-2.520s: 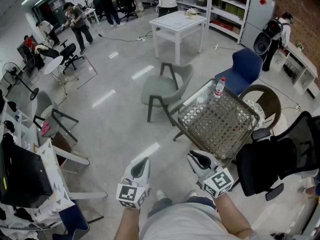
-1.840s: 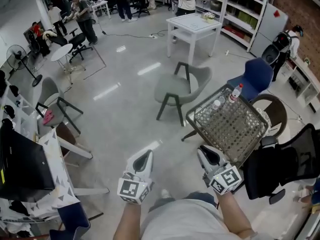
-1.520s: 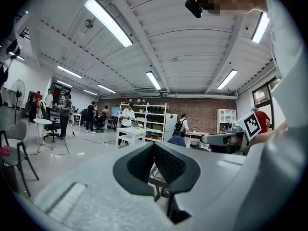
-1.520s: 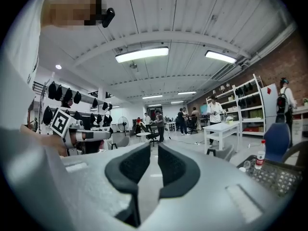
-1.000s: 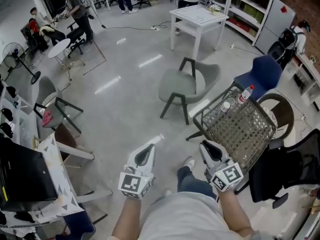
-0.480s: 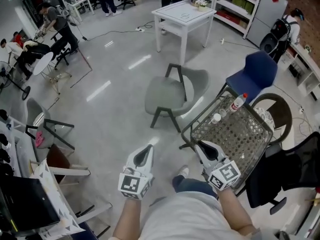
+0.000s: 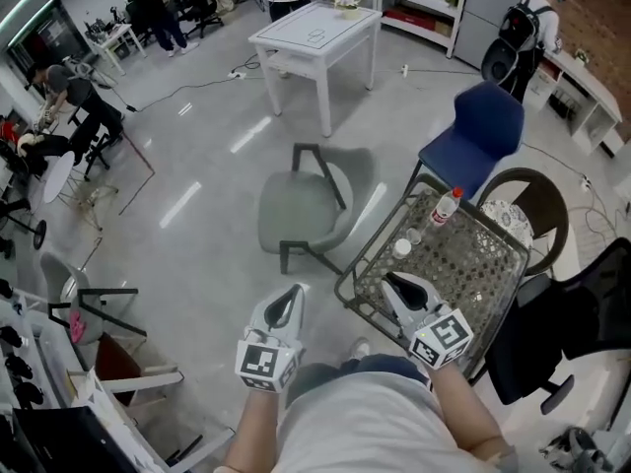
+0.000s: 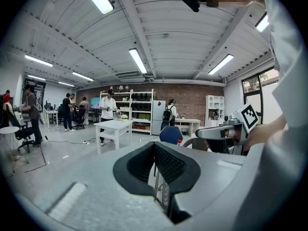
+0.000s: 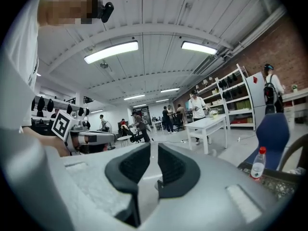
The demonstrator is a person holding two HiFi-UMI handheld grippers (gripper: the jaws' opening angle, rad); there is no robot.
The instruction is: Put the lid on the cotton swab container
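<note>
In the head view both grippers are held out level in front of the person's body. My left gripper (image 7: 288, 297) is shut with nothing in it; in the left gripper view its jaws (image 8: 155, 146) meet at the tip. My right gripper (image 7: 394, 286) hangs over the near corner of a wire-mesh table (image 7: 473, 289), and a narrow empty gap shows between its jaws (image 9: 154, 148). On the mesh top stand a red-capped bottle (image 7: 445, 206) and a small white-topped item (image 7: 401, 248). I cannot make out a cotton swab container or a lid.
A grey chair (image 7: 301, 205) stands on the floor ahead, a blue chair (image 7: 483, 126) and a round wicker chair (image 7: 540, 197) behind the mesh table. A black office chair (image 7: 582, 313) is at the right. A white table (image 7: 315, 33) and several people are farther back.
The person has walked on: the mesh table and grey chair have come closer, and the right gripper now reaches over the table's near corner. Both grippers' jaws look unchanged.
</note>
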